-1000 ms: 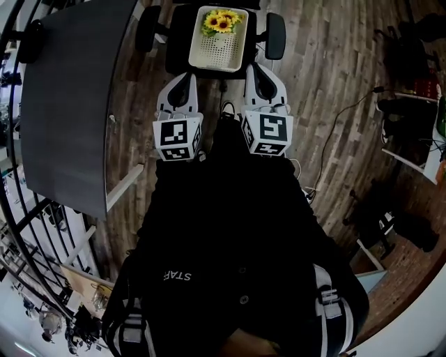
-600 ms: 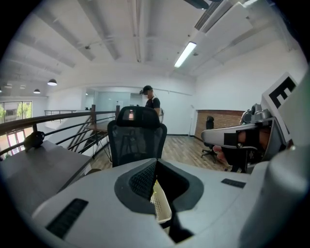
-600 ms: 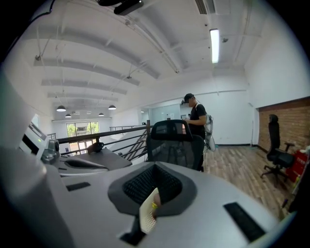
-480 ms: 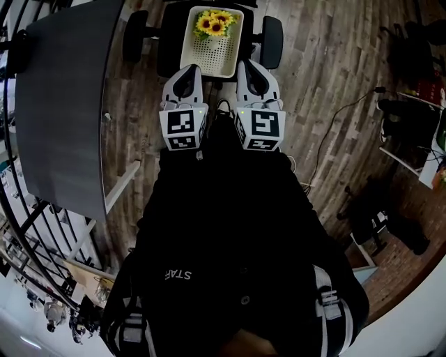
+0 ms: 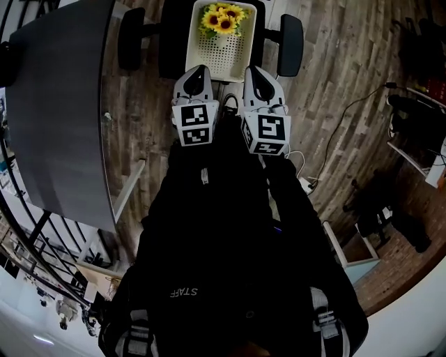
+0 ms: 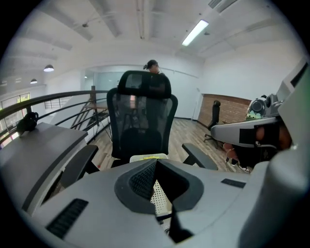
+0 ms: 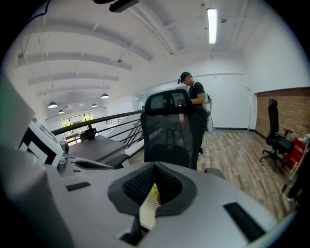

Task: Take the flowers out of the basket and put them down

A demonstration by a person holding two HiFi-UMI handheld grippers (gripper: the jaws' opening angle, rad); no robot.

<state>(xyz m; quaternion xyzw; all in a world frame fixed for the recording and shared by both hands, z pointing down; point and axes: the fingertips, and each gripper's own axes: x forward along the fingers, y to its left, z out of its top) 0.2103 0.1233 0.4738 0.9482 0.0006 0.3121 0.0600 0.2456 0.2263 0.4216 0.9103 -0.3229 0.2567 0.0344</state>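
On the seat of the black office chair (image 5: 290, 44): what container, what load? (Observer 1)

1 white perforated basket (image 5: 221, 52), long side running away from the person. Sunflowers (image 5: 223, 19) sit bunched at its far end. Yellow heads and some green show; stems hidden. (Observer 2)

Claw states? (Observer 1)

Left claw (image 5: 198, 70): pads pressed together, nothing between them, per left gripper view. Right claw (image 5: 255, 71): same, pads meeting at the tips, nothing held. Both point at the near end of the basket. In head view their tips overlap its near rim; contact not resolvable. (Observer 2)

What is obscured? (Observer 1)

Person's dark torso fills the lower half of head view, and the hands are hidden behind the 2 marker cubes (image 5: 195, 124). Each gripper view shows only a sliver of basket through the notch under the closed pads; the flowers reduce to yellow flecks there. Grey counter (image 5: 56, 104) at left is cut off by the frame edge. A second person (image 7: 193, 92) stands behind the chair back, small and partly covered by it. (Observer 2)

Legible text? (Observer 1)

"STAFF" in pale letters on the dark top (image 5: 182, 292), upside down to the camera. (Observer 2)
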